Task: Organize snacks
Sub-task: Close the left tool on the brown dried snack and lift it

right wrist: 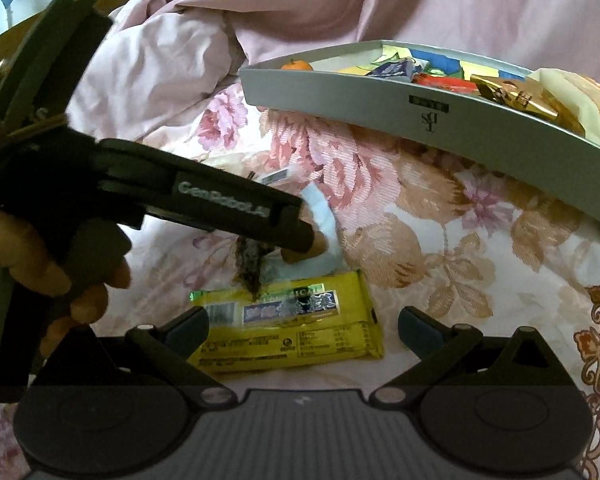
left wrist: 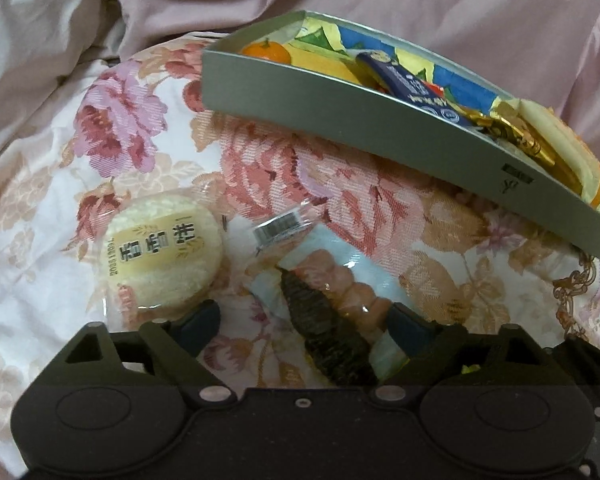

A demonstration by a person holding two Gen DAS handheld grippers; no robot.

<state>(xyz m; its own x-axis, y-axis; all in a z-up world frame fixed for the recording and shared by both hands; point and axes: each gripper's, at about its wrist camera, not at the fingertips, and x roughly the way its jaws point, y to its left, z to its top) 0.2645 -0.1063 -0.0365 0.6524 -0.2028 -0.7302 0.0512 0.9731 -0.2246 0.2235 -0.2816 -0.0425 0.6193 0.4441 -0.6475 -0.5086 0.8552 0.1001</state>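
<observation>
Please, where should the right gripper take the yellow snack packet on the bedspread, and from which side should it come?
Grip the yellow packet across its short width, near the middle, coming down from above. It lies flat on the floral bedspread with its long side across the right gripper, whose open jaws are narrower than its length. Turning the wrist would probably help.

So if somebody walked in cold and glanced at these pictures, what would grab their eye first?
Probably the grey box at the far right of the flowered bedspread, filled with bright wrappers and a small orange in its far corner. Next, the yellow snack bar lying between the open right gripper fingers. Then the round rice cracker beside the clear packet that the left gripper straddles.
</observation>
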